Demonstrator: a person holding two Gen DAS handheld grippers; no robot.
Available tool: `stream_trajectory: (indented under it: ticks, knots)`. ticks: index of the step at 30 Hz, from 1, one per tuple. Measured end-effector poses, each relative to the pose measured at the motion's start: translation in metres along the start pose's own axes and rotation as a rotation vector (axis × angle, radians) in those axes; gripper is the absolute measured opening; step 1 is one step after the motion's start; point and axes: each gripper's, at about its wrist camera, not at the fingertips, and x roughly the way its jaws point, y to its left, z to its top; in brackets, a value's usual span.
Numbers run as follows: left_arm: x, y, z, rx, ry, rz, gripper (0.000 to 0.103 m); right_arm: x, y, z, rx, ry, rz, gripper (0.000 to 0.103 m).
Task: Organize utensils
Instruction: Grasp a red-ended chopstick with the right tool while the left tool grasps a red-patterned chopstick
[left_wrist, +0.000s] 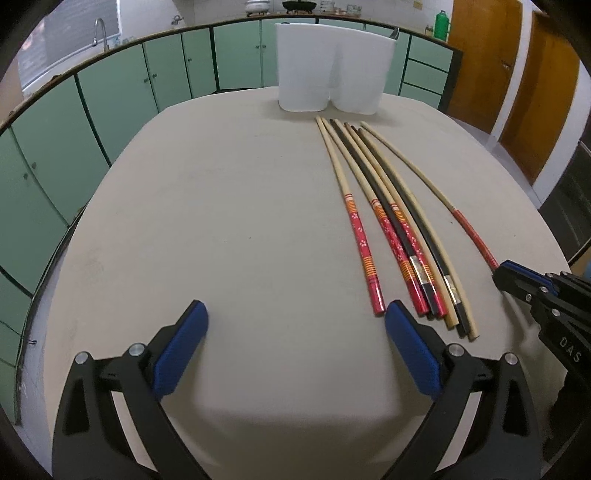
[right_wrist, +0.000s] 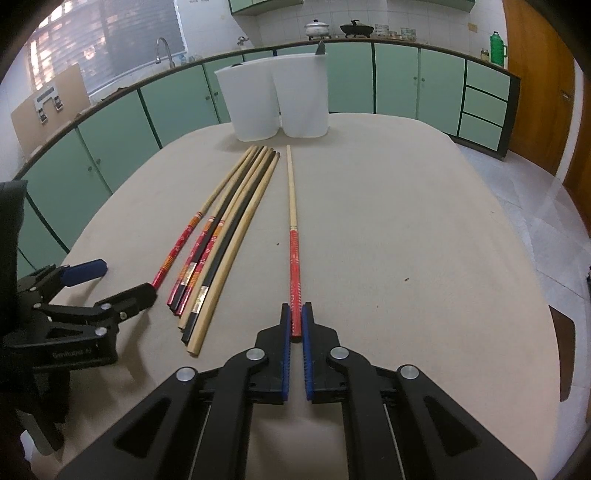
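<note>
Several chopsticks (left_wrist: 391, 221) lie side by side on the beige table (left_wrist: 221, 221), tips toward a white two-part holder (left_wrist: 332, 66) at the far edge. My left gripper (left_wrist: 295, 325) is open and empty, just left of their red handle ends. My right gripper (right_wrist: 296, 317) is shut on the red handle of a single red-and-wood chopstick (right_wrist: 293, 229), which lies apart to the right of the bunch (right_wrist: 221, 236). The holder (right_wrist: 277, 96) stands beyond its tip. The right gripper also shows in the left wrist view (left_wrist: 509, 273), and the left gripper in the right wrist view (right_wrist: 110, 280).
A dark utensil tip (right_wrist: 320, 48) sticks out of the holder's right part. Green cabinets (left_wrist: 110, 92) and a counter with a sink tap (right_wrist: 162, 48) run behind the table. Wooden doors (left_wrist: 498, 55) stand at the right.
</note>
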Motion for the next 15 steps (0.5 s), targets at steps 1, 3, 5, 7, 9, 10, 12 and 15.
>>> stream_trajectory:
  ticks: [1, 3, 5, 7, 9, 10, 12, 15]
  knots:
    - [0.0005, -0.0002, 0.0004, 0.002, -0.001, 0.003, 0.095, -0.0002, 0.0002, -0.0002, -0.005, 0.0, 0.0, 0.006]
    - [0.0013, 0.0004, 0.0011, 0.003, -0.002, 0.001, 0.094, -0.0007, 0.0006, -0.0008, -0.016, 0.001, -0.002, 0.006]
    - [0.0019, 0.0004, 0.0022, -0.001, -0.005, -0.005, 0.094, -0.0009, 0.0006, -0.0007, -0.019, 0.002, -0.001, 0.006]
    - [0.0019, -0.0003, 0.0031, 0.0, -0.009, -0.007, 0.089, -0.001, -0.0007, -0.0009, -0.018, 0.004, 0.006, 0.006]
    - [0.001, -0.0017, 0.0036, 0.007, -0.017, -0.009, 0.079, -0.0008, -0.0026, -0.0009, -0.011, 0.006, 0.017, 0.006]
    - [0.0004, -0.0032, 0.004, 0.013, -0.022, -0.014, 0.074, -0.0006, -0.0032, -0.0009, -0.008, 0.006, 0.02, 0.006]
    - [0.0002, -0.0043, 0.0047, 0.016, -0.027, -0.016, 0.066, -0.0002, -0.0044, -0.0003, -0.004, 0.007, 0.025, 0.006]
    - [-0.0003, -0.007, 0.0047, 0.025, -0.036, -0.024, 0.051, -0.0002, -0.004, -0.0006, -0.005, 0.006, 0.023, 0.006]
